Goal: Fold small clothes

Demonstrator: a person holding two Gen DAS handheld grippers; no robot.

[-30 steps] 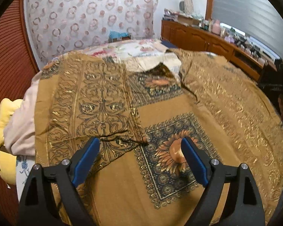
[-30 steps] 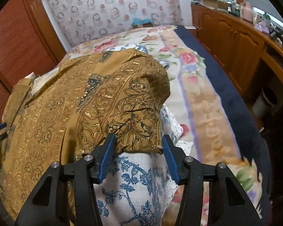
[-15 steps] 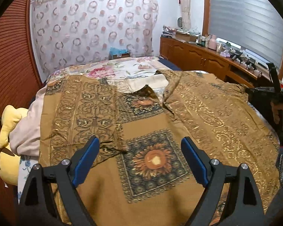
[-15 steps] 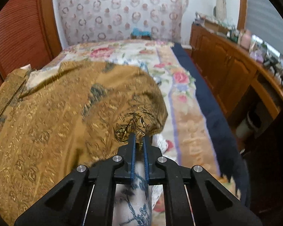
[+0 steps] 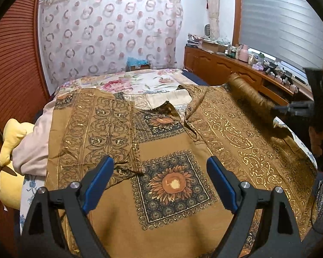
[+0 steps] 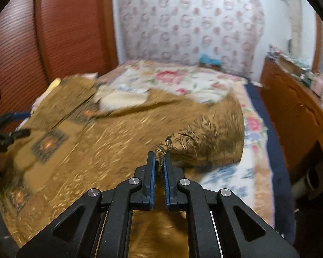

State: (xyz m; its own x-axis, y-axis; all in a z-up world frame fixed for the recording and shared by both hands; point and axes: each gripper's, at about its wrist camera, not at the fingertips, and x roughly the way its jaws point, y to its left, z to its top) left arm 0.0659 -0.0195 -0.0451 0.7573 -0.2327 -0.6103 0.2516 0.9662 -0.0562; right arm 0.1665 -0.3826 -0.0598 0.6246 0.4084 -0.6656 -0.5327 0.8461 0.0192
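Right claw (image 6: 159, 158) clenched on shirt (image 5: 172, 150) sleeve, lifting it inward.
Left claw (image 5: 160, 176) released; shirt otherwise lies flat, folding barely begun.

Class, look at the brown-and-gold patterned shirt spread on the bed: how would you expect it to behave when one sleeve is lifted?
Likely floppy: the brown-and-gold patterned shirt sags into a soft tube where the right gripper pinches its sleeve. Probably light: a thin pinch of cloth carries that raised part. It may drag the rest along, since the body lies loose and wrinkled on the floral bedspread.
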